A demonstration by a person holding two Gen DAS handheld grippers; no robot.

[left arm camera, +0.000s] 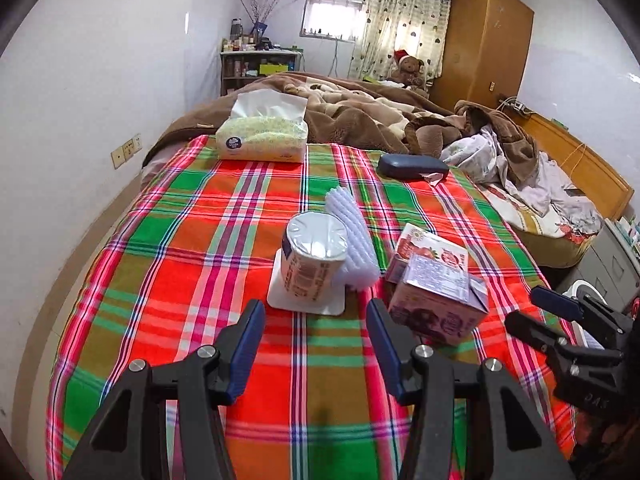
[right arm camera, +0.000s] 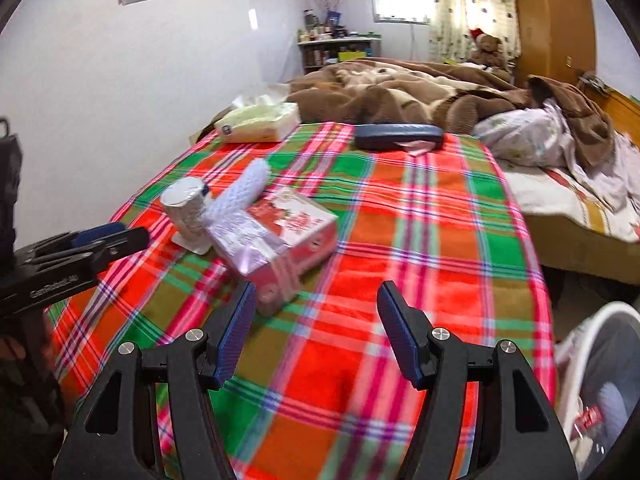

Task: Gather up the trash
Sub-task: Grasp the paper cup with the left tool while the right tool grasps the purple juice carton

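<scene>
On the plaid bedspread [left arm camera: 192,248] stand a foil-lidded cup [left arm camera: 314,256] on a white coaster, a white foam net sleeve [left arm camera: 354,236] behind it, and two milk cartons: a purple one [left arm camera: 438,304] and a strawberry one [left arm camera: 430,252]. My left gripper [left arm camera: 316,312] is open and empty, just short of the cup. My right gripper [right arm camera: 316,296] is open and empty over the bedspread, right of the cartons [right arm camera: 276,232]; it also shows in the left wrist view [left arm camera: 536,308]. A white trash bin [right arm camera: 600,380] with a red wrapper inside stands at the bed's right edge.
A tissue pack [left arm camera: 262,132], a dark glasses case [left arm camera: 412,166] and a rumpled brown blanket [left arm camera: 360,112] lie farther up the bed. A white wall runs along the left. A wooden wardrobe [left arm camera: 484,40] and shelf stand at the back.
</scene>
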